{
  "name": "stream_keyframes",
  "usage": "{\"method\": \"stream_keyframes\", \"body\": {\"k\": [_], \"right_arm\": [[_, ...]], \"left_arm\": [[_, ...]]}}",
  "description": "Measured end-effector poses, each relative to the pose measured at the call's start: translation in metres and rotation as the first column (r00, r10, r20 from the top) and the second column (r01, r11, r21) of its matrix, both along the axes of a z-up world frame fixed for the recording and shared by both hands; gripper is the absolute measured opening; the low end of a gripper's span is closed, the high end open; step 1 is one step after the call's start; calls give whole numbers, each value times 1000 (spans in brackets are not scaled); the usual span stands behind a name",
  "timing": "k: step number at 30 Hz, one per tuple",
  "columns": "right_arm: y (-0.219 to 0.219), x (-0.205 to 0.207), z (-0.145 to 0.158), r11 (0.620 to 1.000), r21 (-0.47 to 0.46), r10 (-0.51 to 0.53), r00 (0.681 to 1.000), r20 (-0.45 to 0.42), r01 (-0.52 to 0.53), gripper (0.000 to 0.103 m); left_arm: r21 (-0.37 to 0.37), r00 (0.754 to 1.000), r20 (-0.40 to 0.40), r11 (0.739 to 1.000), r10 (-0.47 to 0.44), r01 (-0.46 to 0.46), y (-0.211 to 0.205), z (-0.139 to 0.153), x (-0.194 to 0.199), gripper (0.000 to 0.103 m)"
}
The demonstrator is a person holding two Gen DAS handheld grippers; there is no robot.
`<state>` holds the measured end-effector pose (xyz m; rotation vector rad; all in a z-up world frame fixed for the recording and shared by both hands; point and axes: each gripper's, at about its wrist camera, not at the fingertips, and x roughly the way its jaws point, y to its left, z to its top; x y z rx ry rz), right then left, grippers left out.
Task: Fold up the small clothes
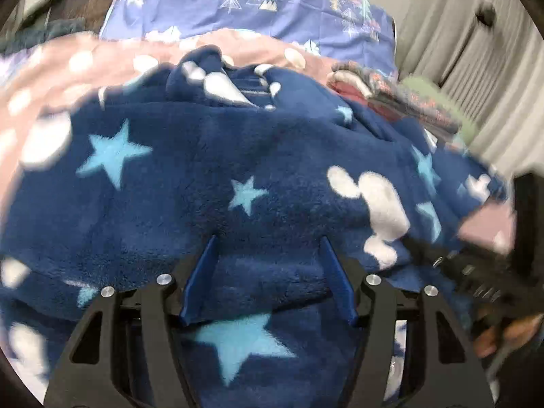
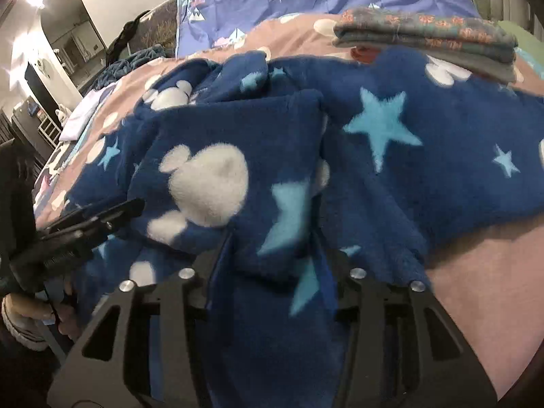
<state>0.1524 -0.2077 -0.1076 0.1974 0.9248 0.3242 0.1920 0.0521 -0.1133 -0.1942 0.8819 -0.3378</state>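
Left wrist view: the navy fleece garment with pale-blue stars and white blobs (image 1: 238,156) lies spread on the pink white-spotted bedcover (image 1: 51,68). The left gripper (image 1: 268,255) stands spread, fleece bunched between its blue fingers (image 1: 204,268), nothing pinched.

Right wrist view: a fold of the garment (image 2: 272,204) drapes over the right gripper (image 2: 272,248), hiding its fingers; whether it pinches cannot be told. The fleece looks soft, limp, light and grippy: best taken at a hem or corner. A folded grey patterned stack (image 2: 425,37) lies far right.

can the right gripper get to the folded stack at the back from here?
Probably not yet: the right gripper has blue star fleece bunched between its fingers, and the folded stack lies beyond that garment.
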Motion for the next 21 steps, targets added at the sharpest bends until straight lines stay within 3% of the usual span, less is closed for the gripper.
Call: {"method": "stream_keyframes", "body": {"k": [2, 4, 6, 8, 10, 12, 14, 16, 17, 19, 21], "right_arm": [[0, -2, 4, 1000, -10, -3, 1000, -2, 3, 47], [0, -5, 1, 1000, -14, 5, 1000, 0, -5, 47], [-13, -11, 7, 999, 30, -17, 1000, -6, 17, 39], [-40, -17, 25, 990, 103, -101, 995, 22, 98, 38], [-81, -27, 41, 965, 155, -225, 972, 75, 211, 43], [-142, -36, 55, 909, 175, -400, 911, 102, 379, 57], [-202, -38, 55, 827, 230, -537, 842, 52, 513, 59], [-253, -42, 46, 722, 315, -635, 771, -48, 615, 60], [-281, -46, 37, 639, 376, -685, 719, -119, 671, 61], [-315, -50, 24, 540, 418, -726, 655, -208, 731, 61], [-327, -50, 16, 487, 460, -741, 630, -231, 742, 61]], "left_arm": [[30, 1000, 2, 1000, 0, 0, -5, 2, 0, 64], [107, 1000, 24, 994, 2, -4, -17, 3, -3, 64], [137, 999, 37, 990, 2, -7, -19, 5, -7, 65], [107, 999, 33, 994, 3, -7, -14, 4, -3, 65], [65, 1000, 22, 998, 3, -5, -7, 3, 0, 66], [71, 1000, 22, 997, 2, -3, -9, 2, -2, 67], [111, 999, 32, 994, 4, -7, -16, 3, -2, 67], [133, 999, 38, 991, 5, -10, -20, 3, -2, 67], [135, 999, 39, 991, 5, -10, -20, 3, -2, 67], [130, 999, 39, 991, 6, -11, -19, 3, -3, 67], [123, 999, 39, 992, 9, -14, -18, 3, -3, 67]]}}
